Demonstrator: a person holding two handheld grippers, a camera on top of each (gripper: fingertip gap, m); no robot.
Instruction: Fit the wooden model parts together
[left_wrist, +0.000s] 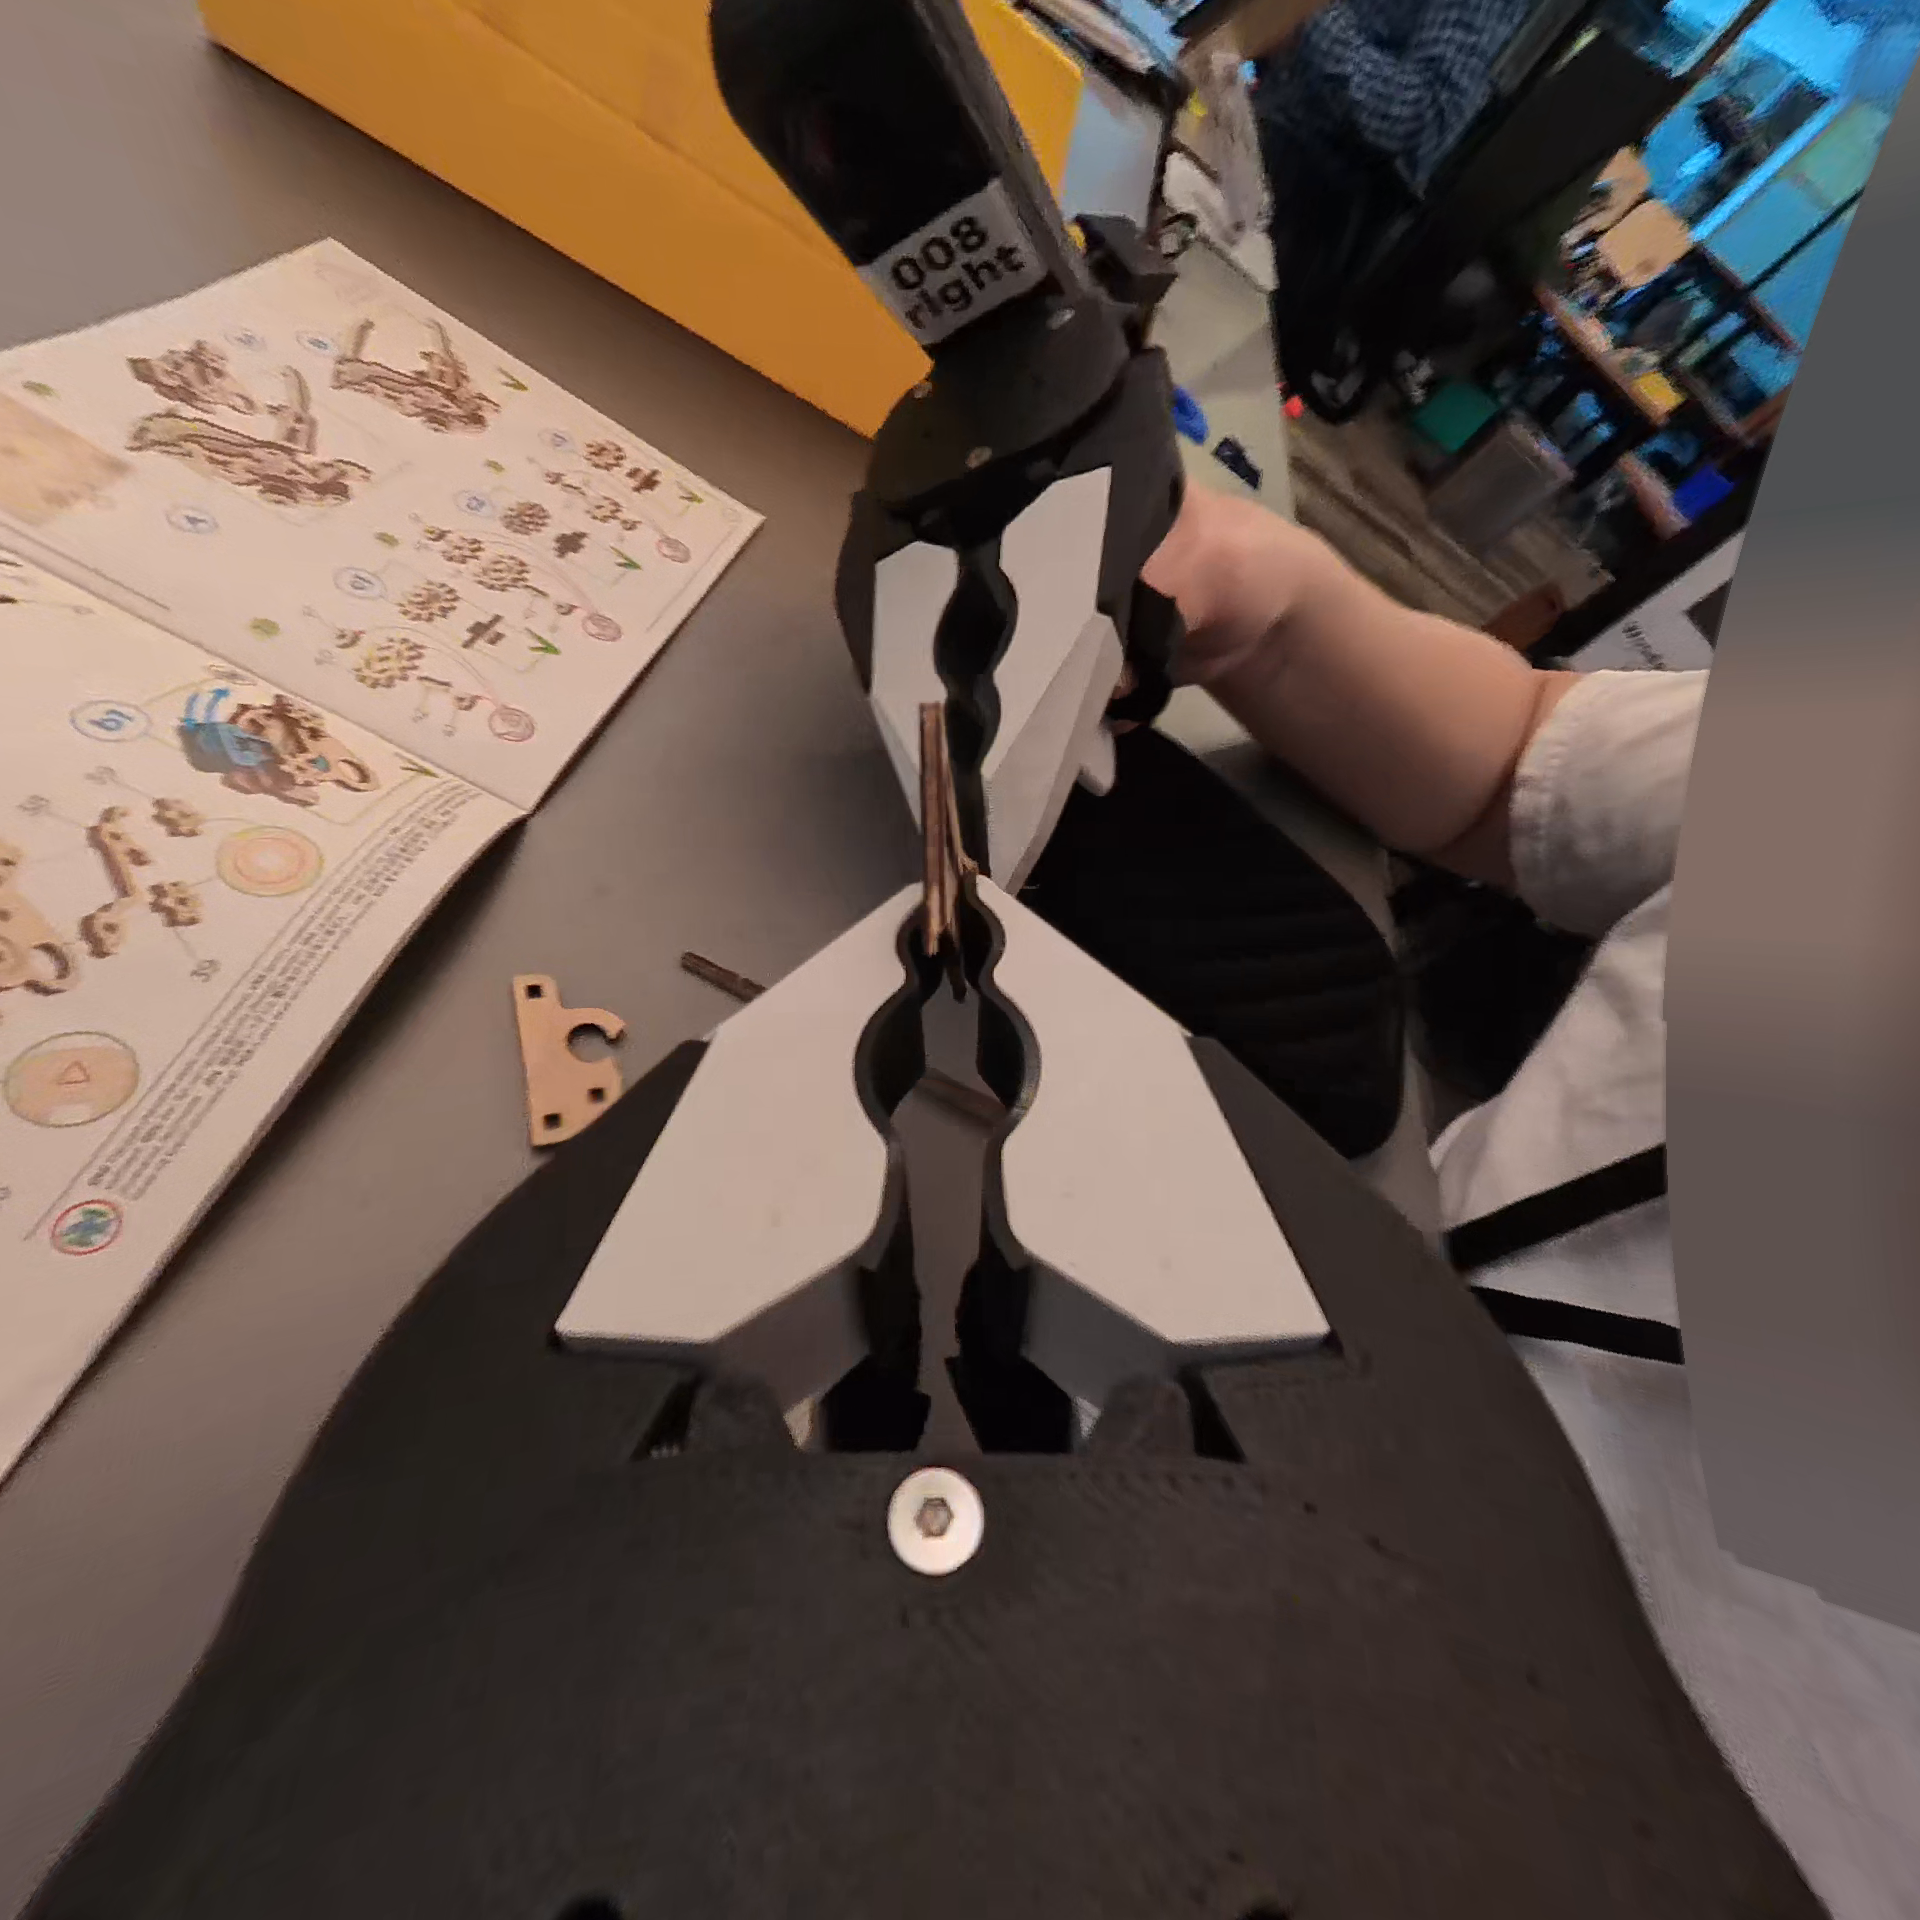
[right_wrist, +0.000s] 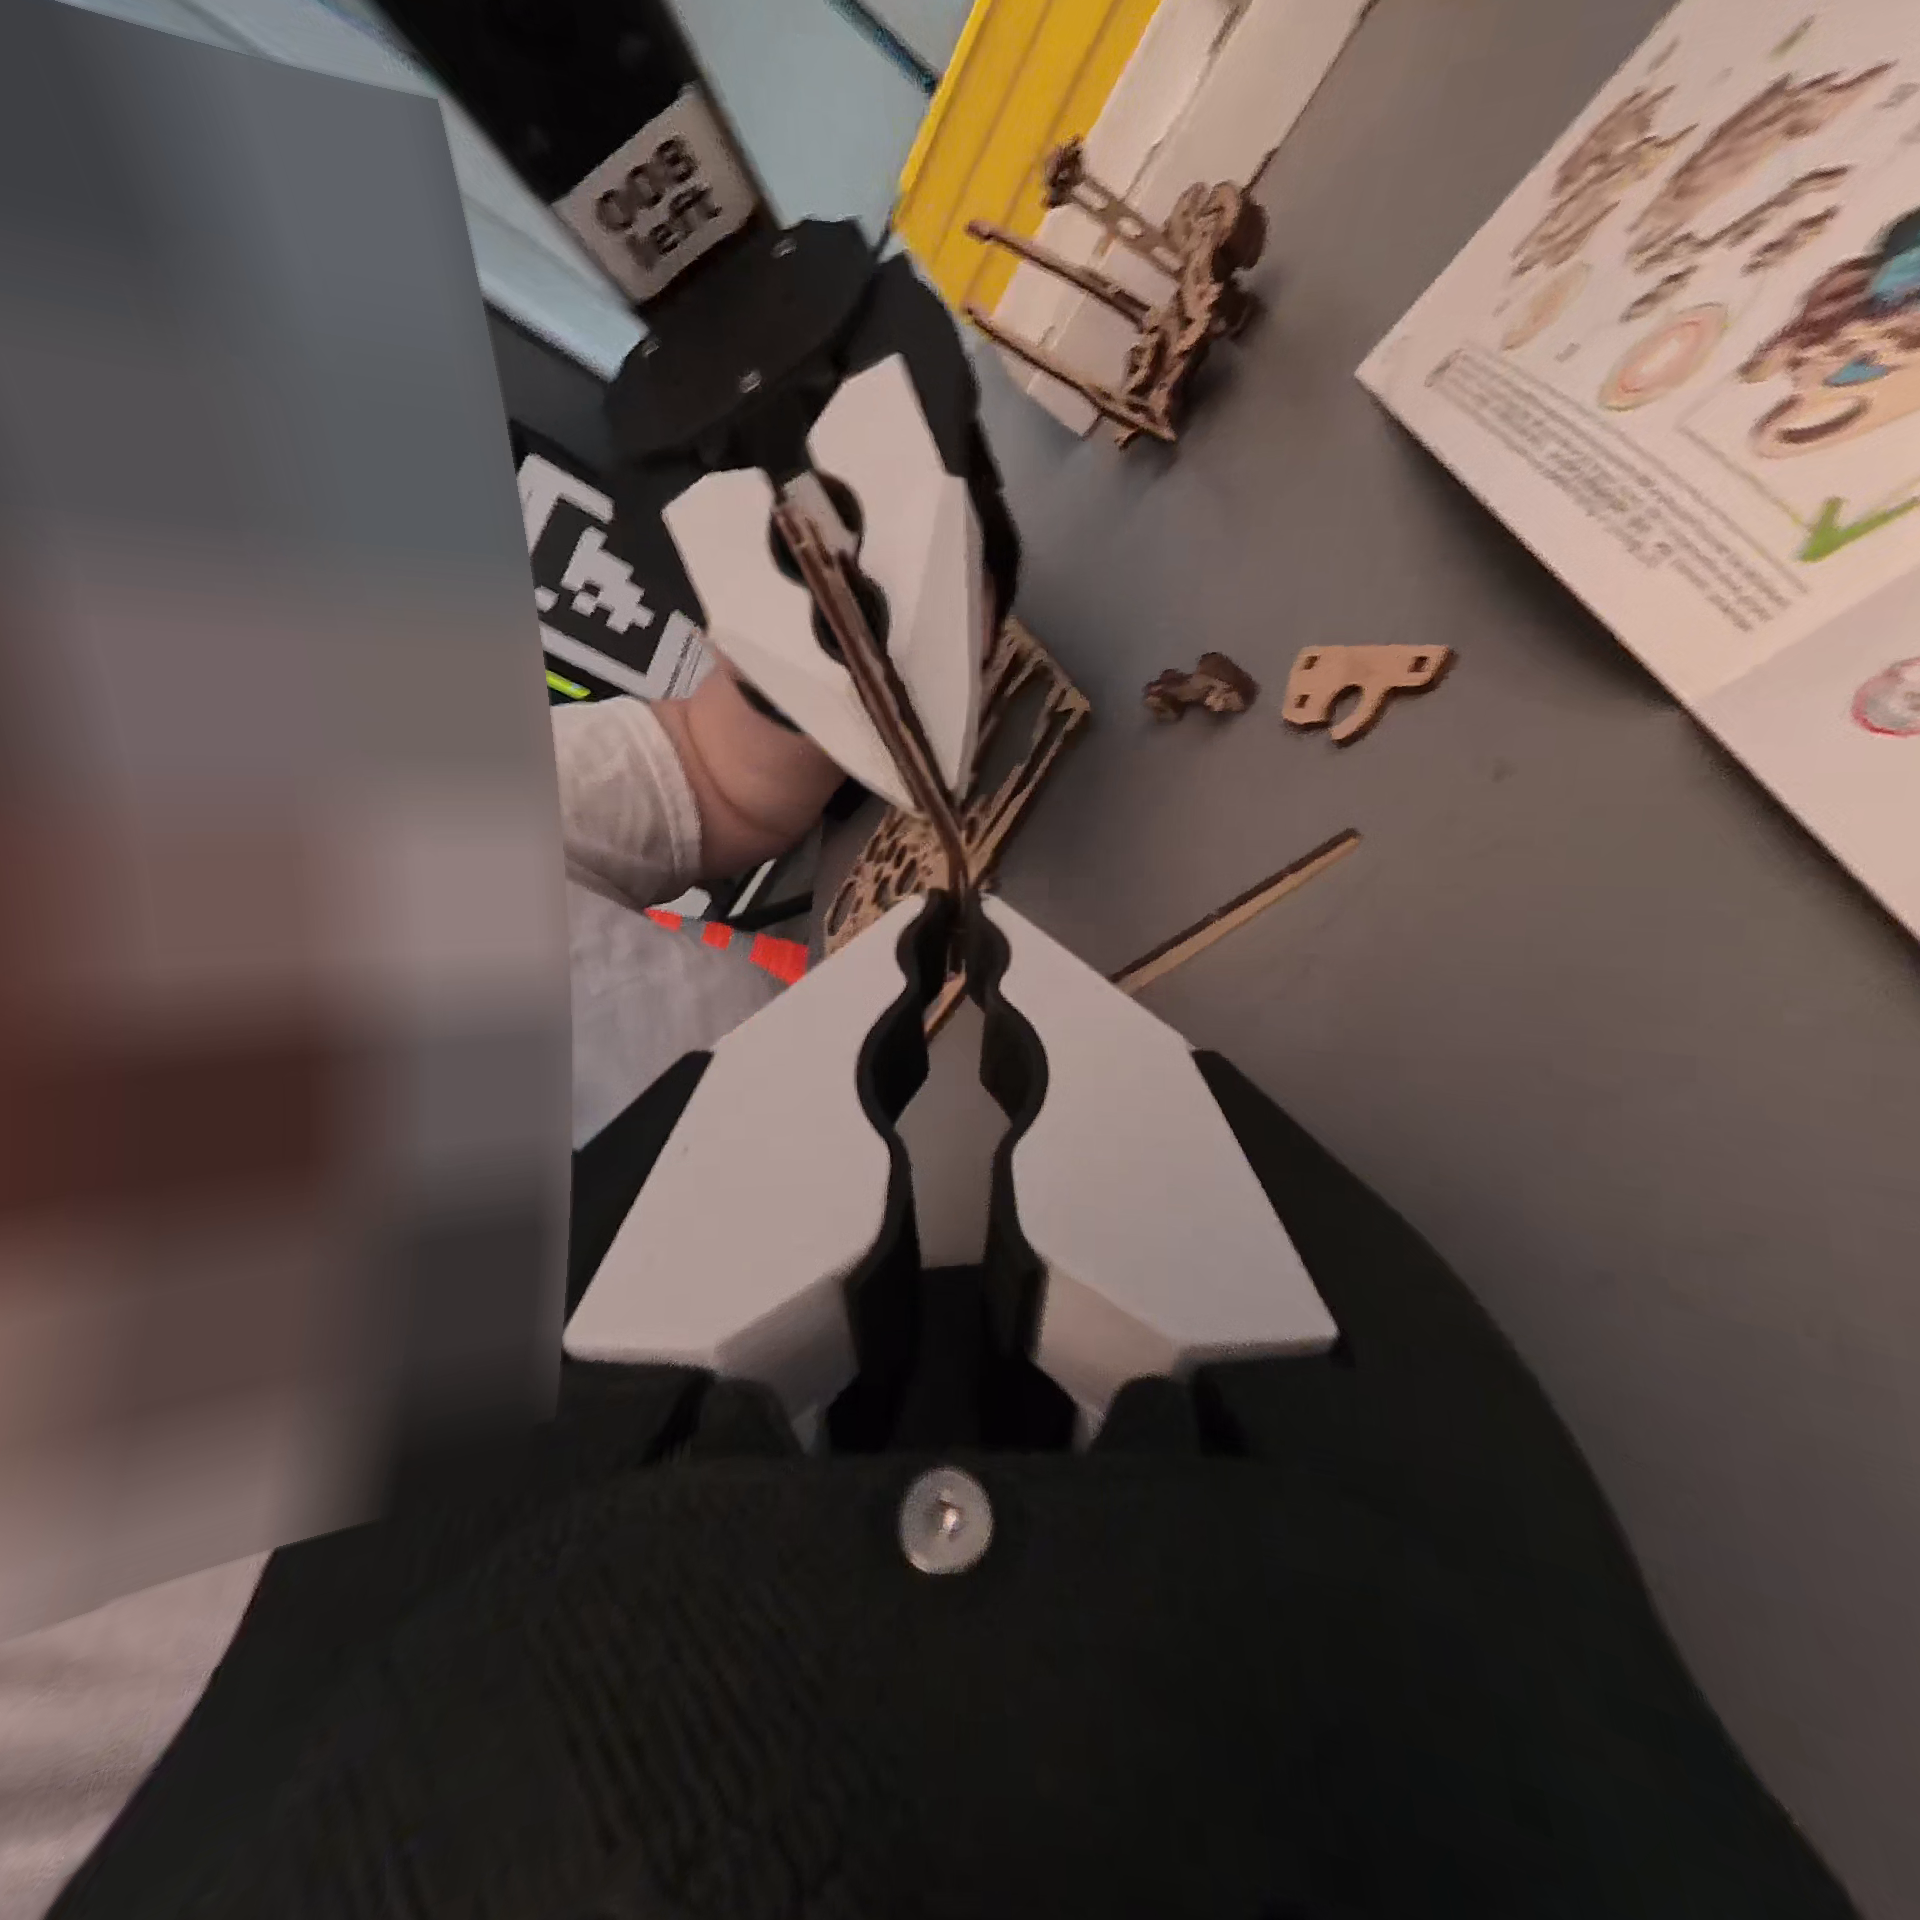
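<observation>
A thin wooden model part (left_wrist: 938, 821) is seen edge-on, held in the air between both grippers. My left gripper (left_wrist: 951, 920) is shut on its near end. My right gripper (left_wrist: 975, 831) comes down from above, tip to tip with the left, and is shut on the far end. In the right wrist view my right gripper (right_wrist: 958, 925) pinches the end of the thin layered wooden part (right_wrist: 883, 686), which runs up between the pads of the left gripper (right_wrist: 928, 795). Whether this is one part or two joined I cannot tell.
On the dark table lie a flat wooden bracket (left_wrist: 566, 1060) (right_wrist: 1361, 686), a small dark gear piece (right_wrist: 1200, 686), a wooden stick (right_wrist: 1236, 914) and a perforated wooden sheet (right_wrist: 1039, 717). A part-built model (right_wrist: 1153, 281) stands by the yellow box (left_wrist: 623, 156). An open instruction booklet (left_wrist: 312, 675) lies at the left. My two grippers' fingertips are within a few centimetres of each other. The wooden stick (right_wrist: 1236, 914) sits 6 cm or so from the ends of my right fingers.
</observation>
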